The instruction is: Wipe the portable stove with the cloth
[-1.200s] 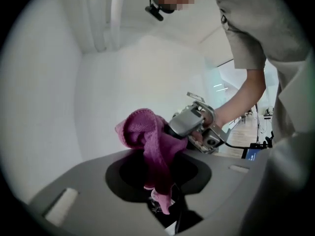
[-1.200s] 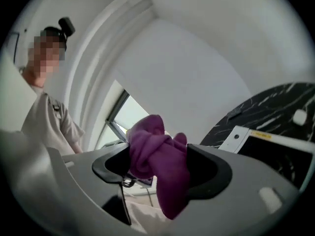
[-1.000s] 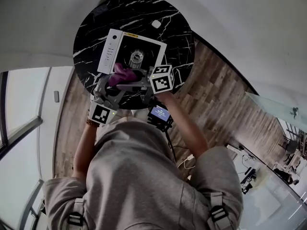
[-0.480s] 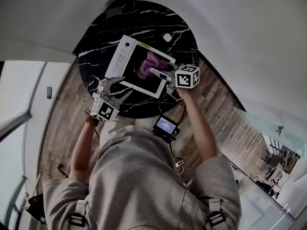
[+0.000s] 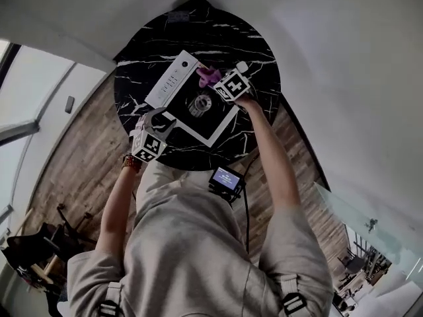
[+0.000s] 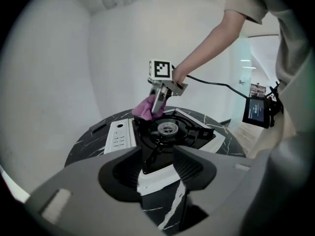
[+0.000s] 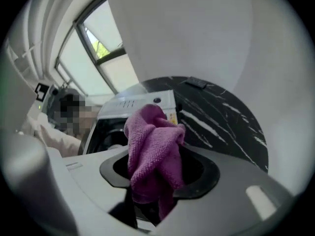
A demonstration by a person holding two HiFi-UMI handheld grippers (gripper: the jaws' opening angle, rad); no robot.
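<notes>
Head view: the right tongs (image 5: 215,79) grip the purple cloth (image 5: 207,76) at the far corner of the portable stove (image 5: 215,121), beside its white control panel (image 5: 173,81). From there the burner (image 5: 199,104) and black tray lie back toward the person, on the dark worktop (image 5: 258,51). The left tongs (image 5: 160,116) sit at the near corner.

Left gripper view: jaws apart, just narrowed a little. The stove corner shows in the gap, unpinched.

Right gripper view: jaws just eased wider, yet the bunched, nubbly cloth is wedged between them. The right hand's nearer for the wipe, I'd say.
</notes>
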